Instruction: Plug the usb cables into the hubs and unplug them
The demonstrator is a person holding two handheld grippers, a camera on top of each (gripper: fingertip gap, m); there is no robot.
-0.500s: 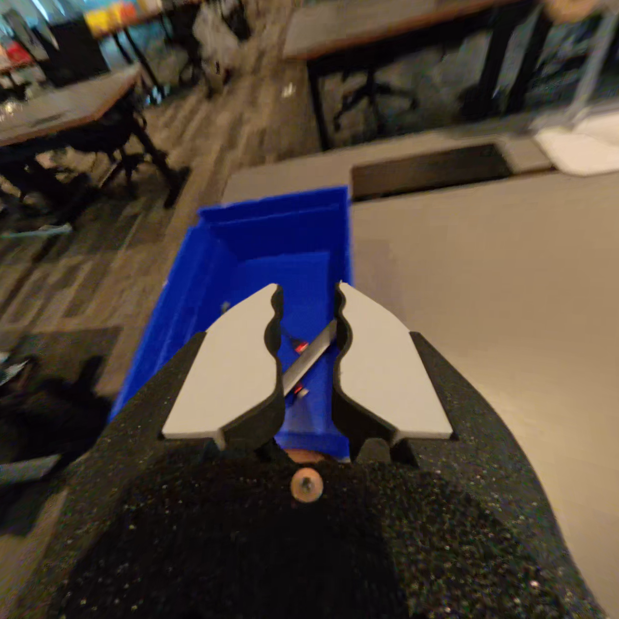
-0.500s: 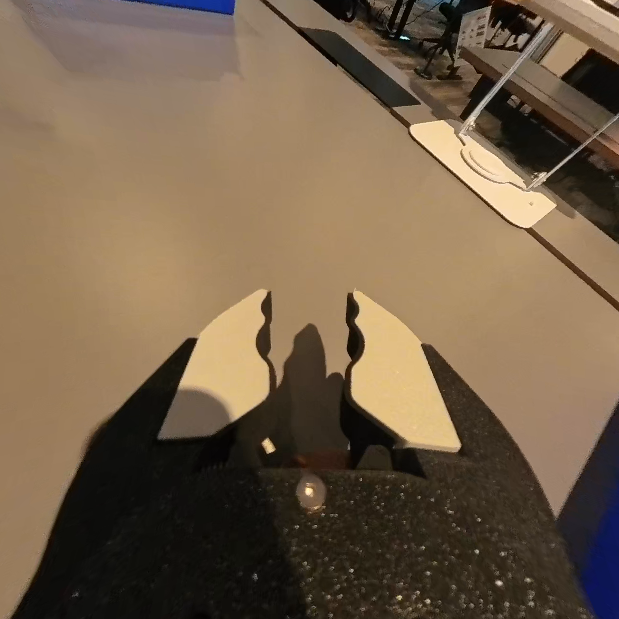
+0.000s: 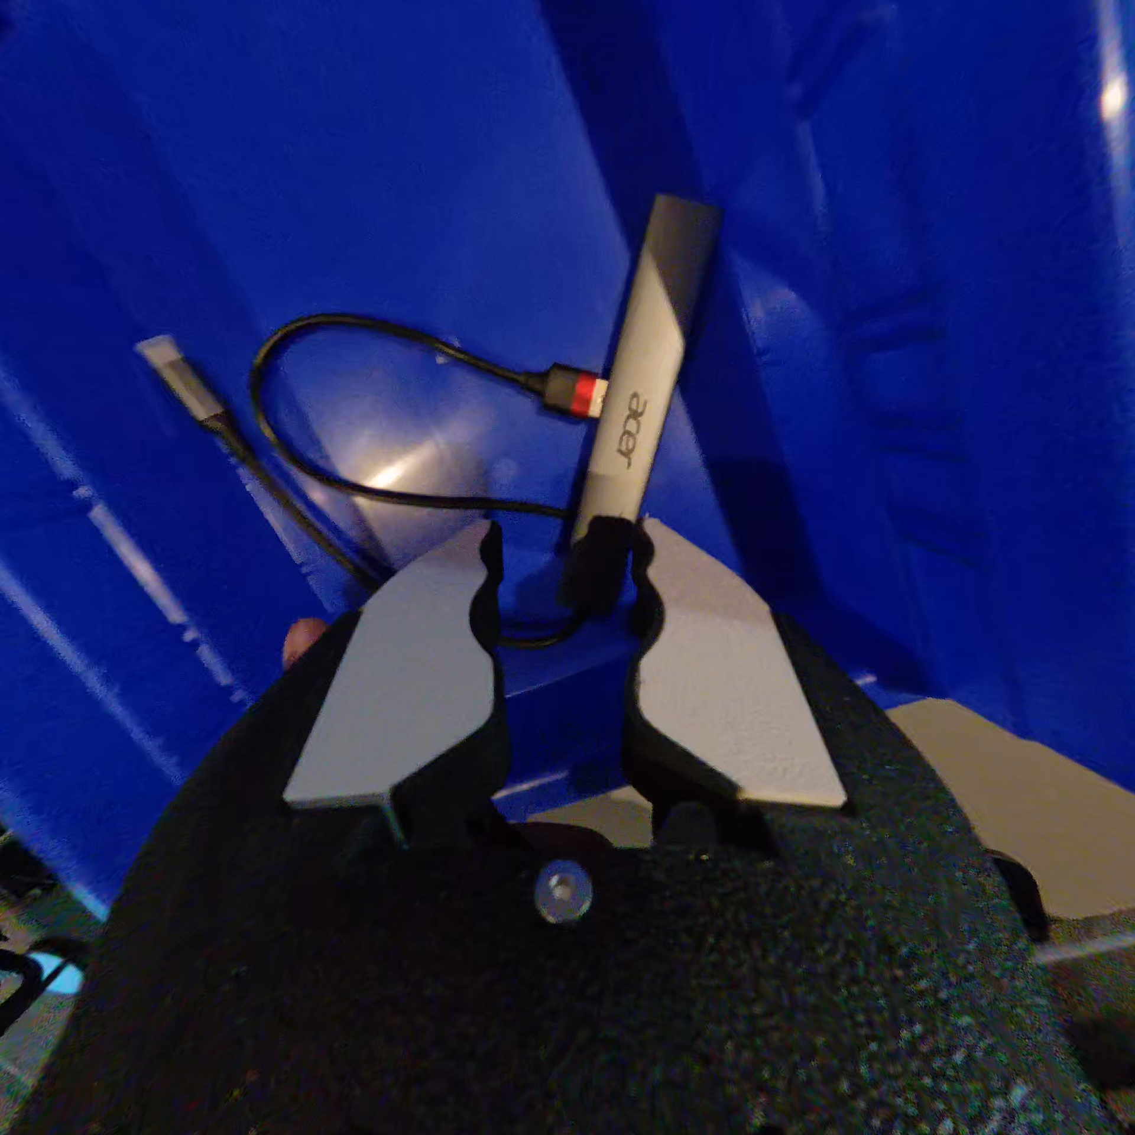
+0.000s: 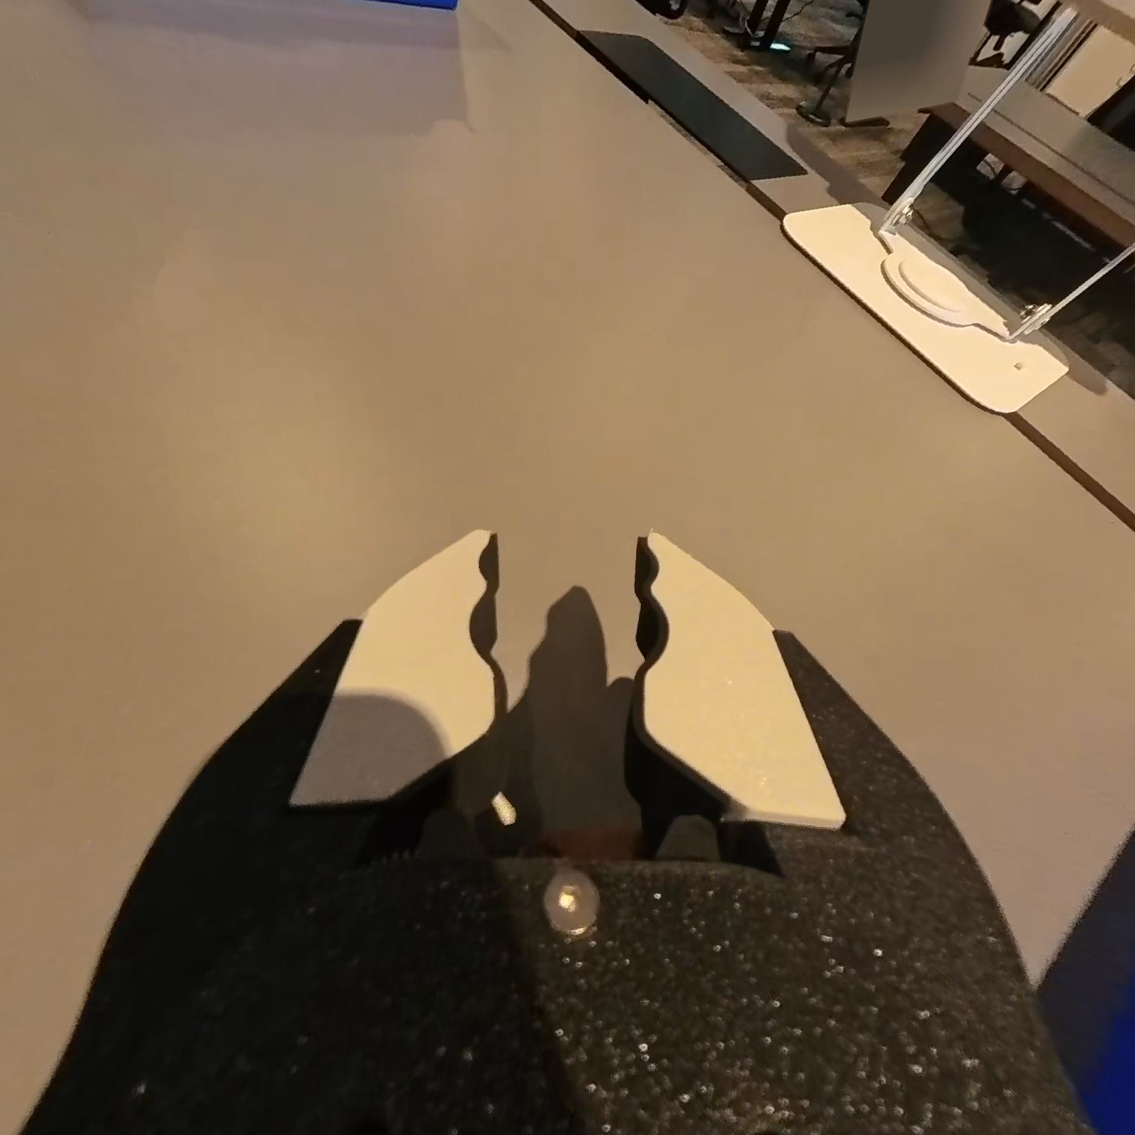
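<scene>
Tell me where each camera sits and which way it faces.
Left wrist view: on the left gripper, open, looking down into the blue bin at the grey hub and red-collared plug; a fingertip shows.
Right wrist view: on the right gripper, open, looking across the tan table toward a white stand base.
Shared: the table; blue edges that may be the bin.

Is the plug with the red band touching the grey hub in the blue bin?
Touching. In the left wrist view, the red-banded plug meets the side of the grey hub with no blue bin showing between them.
</scene>
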